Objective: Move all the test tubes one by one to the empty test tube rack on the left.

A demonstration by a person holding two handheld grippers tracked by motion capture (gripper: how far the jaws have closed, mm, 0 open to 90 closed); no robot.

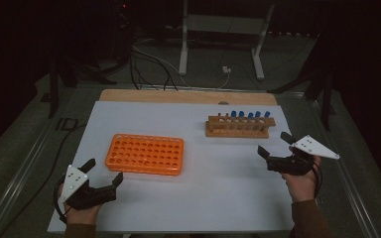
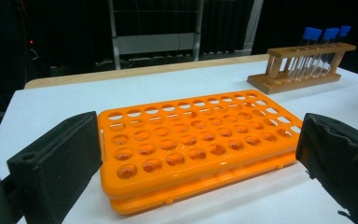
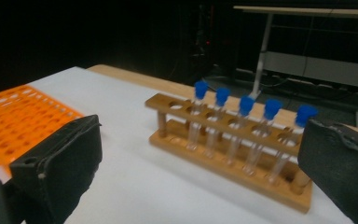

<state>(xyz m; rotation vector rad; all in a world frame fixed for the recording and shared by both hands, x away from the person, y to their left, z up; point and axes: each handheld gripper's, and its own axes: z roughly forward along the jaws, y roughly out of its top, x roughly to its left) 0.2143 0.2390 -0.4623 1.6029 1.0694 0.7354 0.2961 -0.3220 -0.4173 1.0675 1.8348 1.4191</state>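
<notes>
The left claw (image 1: 105, 170) hovered low over the near left part of the white bench (image 1: 218, 198), its jaws spread wide and holding nothing. Just beyond it lay the orange rack (image 1: 146, 154), flat on the bench, all its holes empty. In the left gripper view the orange rack (image 2: 193, 142) sat between the two black jaws but farther off, not touched by either.

The right claw (image 1: 275, 144) was held at the right side of the bench, jaws likewise wide apart and empty, pointing toward the wooden rack (image 1: 238, 127). That rack stood upright near the far right of the bench, well apart from the orange one. In the right gripper view the wooden rack (image 3: 228, 158) carried five clear tubes (image 3: 242, 135) with blue caps, standing in a row, with one empty hole at its left end. The claw was near the rack but clear of it.
</notes>
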